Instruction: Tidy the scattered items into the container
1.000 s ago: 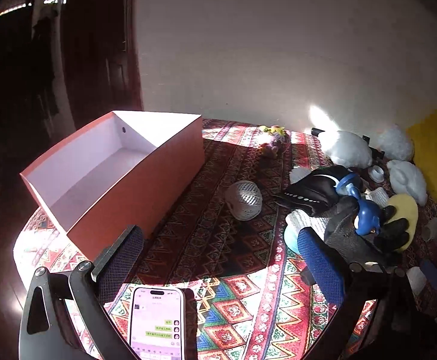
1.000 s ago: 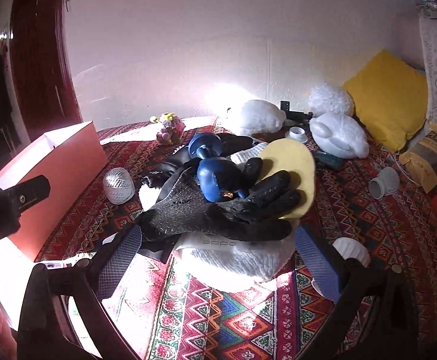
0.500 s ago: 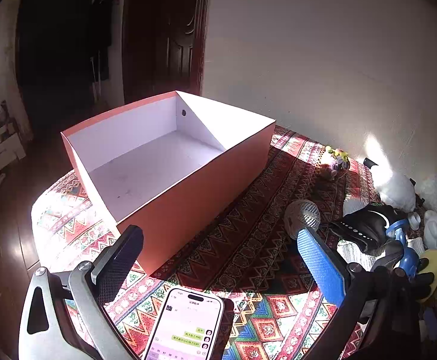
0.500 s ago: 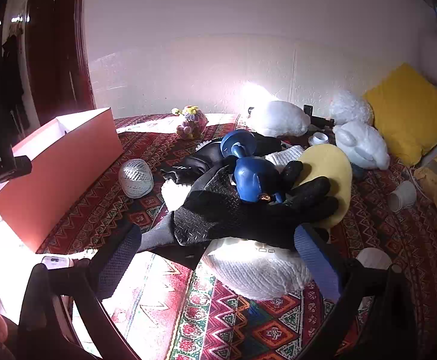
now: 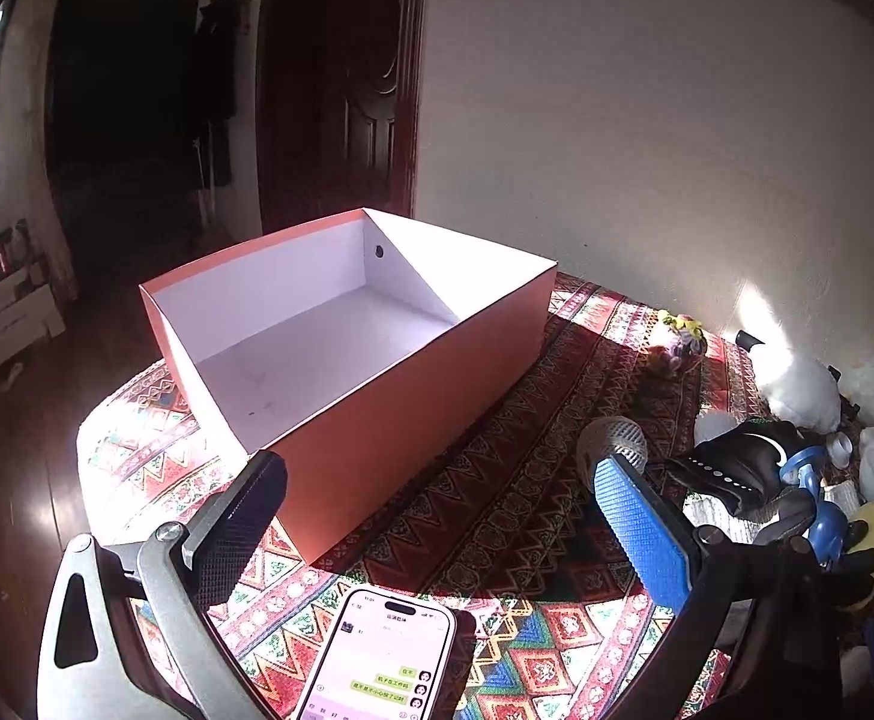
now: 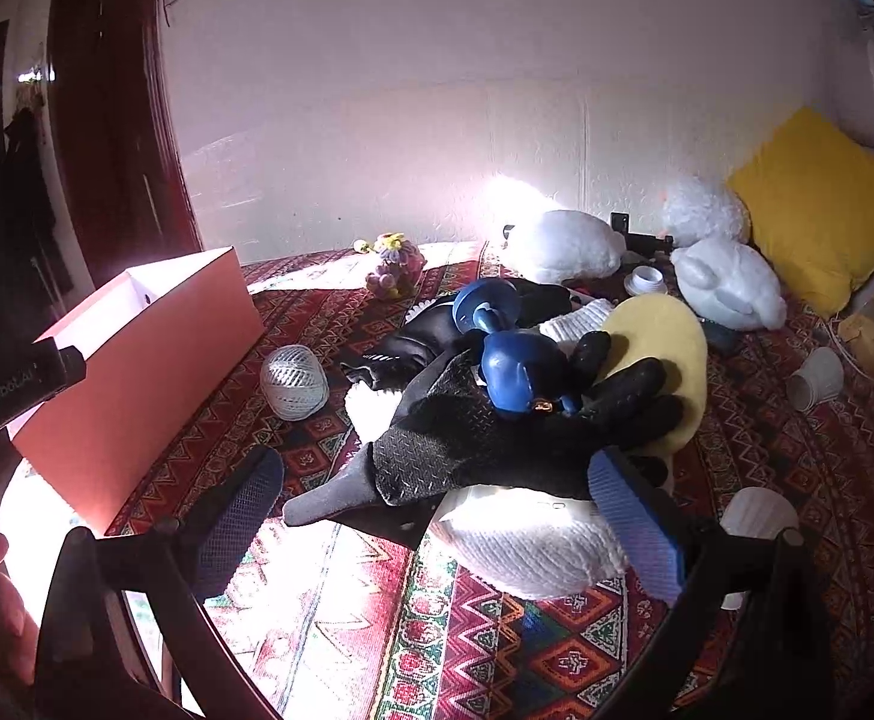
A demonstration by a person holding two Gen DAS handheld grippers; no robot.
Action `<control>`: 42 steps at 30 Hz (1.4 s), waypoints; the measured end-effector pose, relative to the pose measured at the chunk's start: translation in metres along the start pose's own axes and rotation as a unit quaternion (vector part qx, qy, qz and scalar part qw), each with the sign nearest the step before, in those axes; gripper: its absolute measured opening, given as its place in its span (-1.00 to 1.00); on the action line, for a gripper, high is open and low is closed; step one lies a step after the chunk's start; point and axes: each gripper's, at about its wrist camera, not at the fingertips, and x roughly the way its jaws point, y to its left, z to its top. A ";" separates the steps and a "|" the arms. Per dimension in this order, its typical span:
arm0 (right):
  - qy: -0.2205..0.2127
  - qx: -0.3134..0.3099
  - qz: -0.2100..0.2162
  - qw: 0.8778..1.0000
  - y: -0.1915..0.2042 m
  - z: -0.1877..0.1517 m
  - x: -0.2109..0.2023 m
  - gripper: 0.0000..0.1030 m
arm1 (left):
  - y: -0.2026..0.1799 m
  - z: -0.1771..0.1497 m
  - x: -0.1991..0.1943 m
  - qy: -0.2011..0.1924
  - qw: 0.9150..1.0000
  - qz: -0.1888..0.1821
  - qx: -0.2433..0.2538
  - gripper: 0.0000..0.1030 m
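Note:
An orange box with a white, bare inside sits on the patterned cloth; in the right wrist view the box stands at the left. My left gripper hovers open before its near wall, holding nothing. My right gripper is open just short of a heap: a black glove, a blue dumbbell, a yellow pad and a white knitted item. A white twine ball lies between heap and box. A small flower toy sits near the wall.
A phone with a lit screen lies on the cloth under my left gripper. White plush shapes, a yellow cushion, a white cup and a small white lid lie at the right. A dark doorway opens behind the box.
My left gripper swung left toward the box, which now fills the view centre. My right gripper shifted slightly nearer the heap. Both stay open.

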 end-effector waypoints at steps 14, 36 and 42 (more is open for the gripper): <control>0.000 0.000 0.004 1.000 0.001 0.001 0.001 0.99 | -0.005 -0.002 0.002 0.005 1.000 -0.002 0.007 1.00; -0.004 0.015 0.004 1.000 -0.007 0.003 0.000 0.99 | -0.023 -0.013 0.005 0.007 0.998 -0.021 0.052 1.00; -0.006 0.016 0.002 1.000 -0.007 0.002 -0.001 0.99 | -0.030 -0.015 0.012 0.024 0.997 -0.043 0.064 1.00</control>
